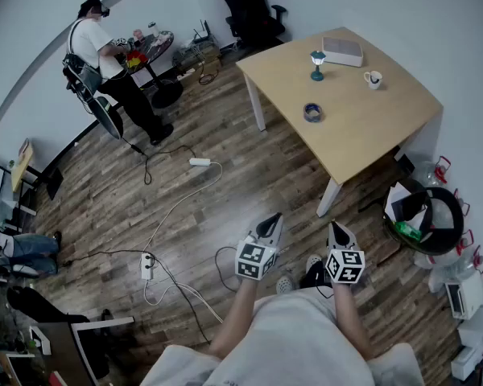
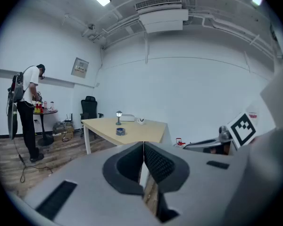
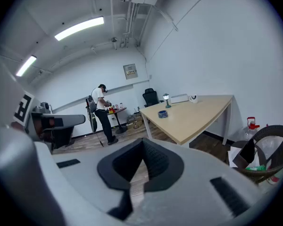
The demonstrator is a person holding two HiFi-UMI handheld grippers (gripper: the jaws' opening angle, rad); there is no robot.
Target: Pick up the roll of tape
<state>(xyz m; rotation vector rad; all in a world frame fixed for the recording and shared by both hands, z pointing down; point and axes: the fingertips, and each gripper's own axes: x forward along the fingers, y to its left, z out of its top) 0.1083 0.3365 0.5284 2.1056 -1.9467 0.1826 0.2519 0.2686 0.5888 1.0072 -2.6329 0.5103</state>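
Observation:
A small blue-grey roll of tape (image 1: 312,112) lies on the light wooden table (image 1: 362,127), toward its near-left part; it also shows in the left gripper view (image 2: 120,131) and the right gripper view (image 3: 162,114). Both grippers are held over the floor, well short of the table. My left gripper (image 1: 272,219) is shut with nothing in it, its dark pads (image 2: 137,166) pressed together. My right gripper (image 1: 336,227) is likewise shut and empty, jaws touching at the tips (image 3: 142,145).
On the table stand a small lamp (image 1: 317,64), a white box (image 1: 343,51) and a mug (image 1: 373,79). A person (image 1: 113,71) stands at a round side table far left. Cables and a power strip (image 1: 146,265) lie on the wood floor. A black bin (image 1: 427,219) sits right of the table.

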